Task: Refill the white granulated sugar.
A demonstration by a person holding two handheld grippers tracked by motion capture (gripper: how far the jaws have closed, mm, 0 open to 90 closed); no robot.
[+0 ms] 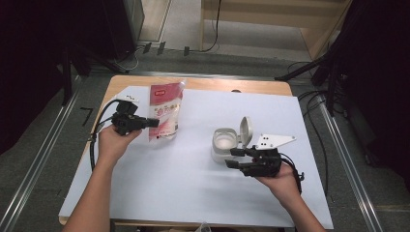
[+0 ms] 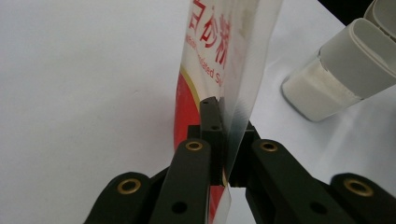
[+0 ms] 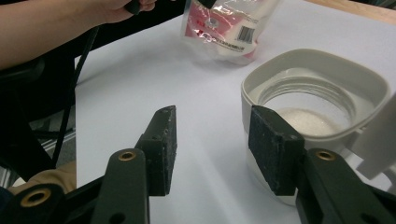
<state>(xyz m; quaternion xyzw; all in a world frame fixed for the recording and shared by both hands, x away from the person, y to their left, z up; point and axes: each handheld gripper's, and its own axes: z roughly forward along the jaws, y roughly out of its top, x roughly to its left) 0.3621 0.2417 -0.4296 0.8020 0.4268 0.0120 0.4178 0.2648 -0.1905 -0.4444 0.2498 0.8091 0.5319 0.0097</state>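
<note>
A wooden table (image 1: 203,83) under a white sheet (image 1: 193,179) stands on grey floor (image 1: 43,193) between metal rails (image 1: 36,159), with dark curtains (image 1: 29,53) at both sides, cables (image 1: 314,104) on the floor, and pale wooden furniture (image 1: 270,17) beyond.

The bag's (image 2: 219,51) top runs past the frame edge above the left gripper's fingers (image 2: 211,122). Its print is partly cut off. Beside the right fingers (image 3: 273,144), the jar's (image 3: 317,84) lid is cropped.

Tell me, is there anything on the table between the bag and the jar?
Nothing: in the high view, bare white table separates the bag, pinched by the left gripper, from the open jar.
</note>
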